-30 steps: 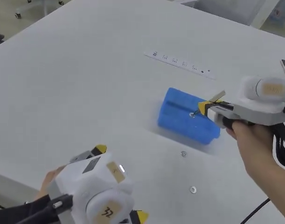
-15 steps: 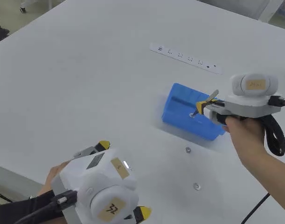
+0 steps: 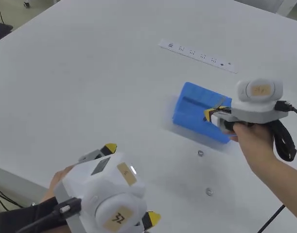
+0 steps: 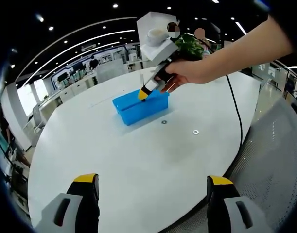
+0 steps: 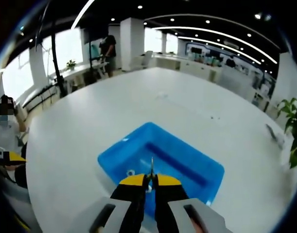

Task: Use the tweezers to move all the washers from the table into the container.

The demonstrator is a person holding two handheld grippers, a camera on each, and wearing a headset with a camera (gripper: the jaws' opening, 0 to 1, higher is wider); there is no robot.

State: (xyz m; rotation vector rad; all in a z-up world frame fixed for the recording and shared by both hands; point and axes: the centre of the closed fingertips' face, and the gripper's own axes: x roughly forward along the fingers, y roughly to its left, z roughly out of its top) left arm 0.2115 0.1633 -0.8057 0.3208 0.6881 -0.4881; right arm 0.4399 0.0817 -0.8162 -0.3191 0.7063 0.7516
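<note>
While tweezers (image 5: 151,167) hang over the blue container (image 3: 192,104), two washers (image 3: 200,153) lie on the table (image 3: 90,73).
Head view: right gripper (image 3: 210,115), right of centre, clamps the tweezers above it. Left gripper view: left gripper (image 4: 152,180) at the bottom gapes wide, empty. Right gripper view: tips hover by a washer (image 5: 131,172) on the container floor, lower centre; a sideways exit could flick it out.

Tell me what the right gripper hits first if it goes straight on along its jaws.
Likely the floor of the blue container: the right gripper, shut on the tweezers, points down into it. Depth is unclear.
</note>
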